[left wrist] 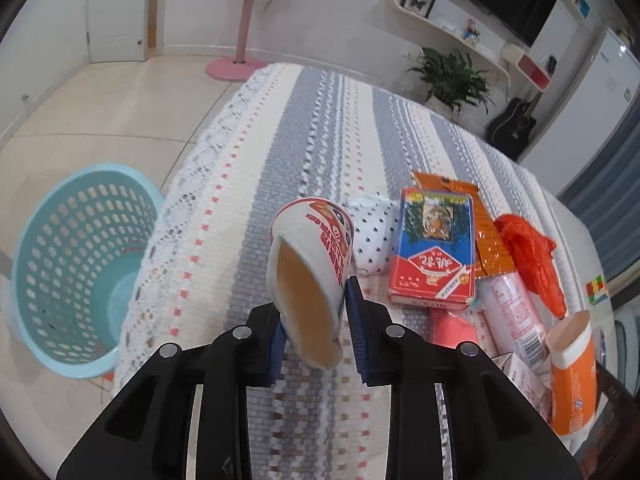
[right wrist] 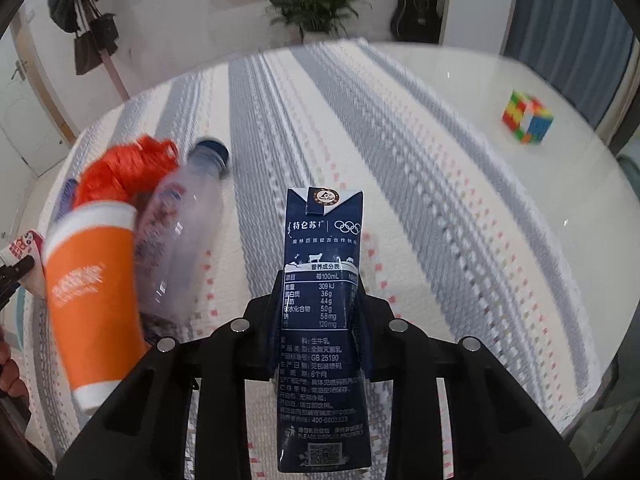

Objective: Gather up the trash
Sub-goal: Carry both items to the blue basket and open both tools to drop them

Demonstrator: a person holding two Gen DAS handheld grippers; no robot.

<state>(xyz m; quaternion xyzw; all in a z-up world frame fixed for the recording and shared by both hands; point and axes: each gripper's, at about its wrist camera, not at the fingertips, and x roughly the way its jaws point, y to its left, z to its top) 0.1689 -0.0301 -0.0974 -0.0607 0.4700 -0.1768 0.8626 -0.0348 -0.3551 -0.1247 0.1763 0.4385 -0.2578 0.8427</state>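
My left gripper [left wrist: 314, 308] is shut on a white and red paper cup [left wrist: 316, 240], its blue pads squeezing the rim into an oval. The cup is tilted with its mouth toward the camera, just above the striped tablecloth [left wrist: 280, 140]. My right gripper [right wrist: 320, 292] is shut on a dark blue milk carton [right wrist: 324, 240], which stands upright between the fingers over the cloth. A light blue perforated bin [left wrist: 76, 264] stands on the floor to the left of the table.
More trash lies right of the cup: a red and blue box [left wrist: 434, 252], an orange wrapper [left wrist: 488, 236], an orange plastic bag [left wrist: 532, 256], a pink bottle [left wrist: 512, 312] and an orange tube [left wrist: 572, 380]. A puzzle cube [right wrist: 528, 116] sits at the far right.
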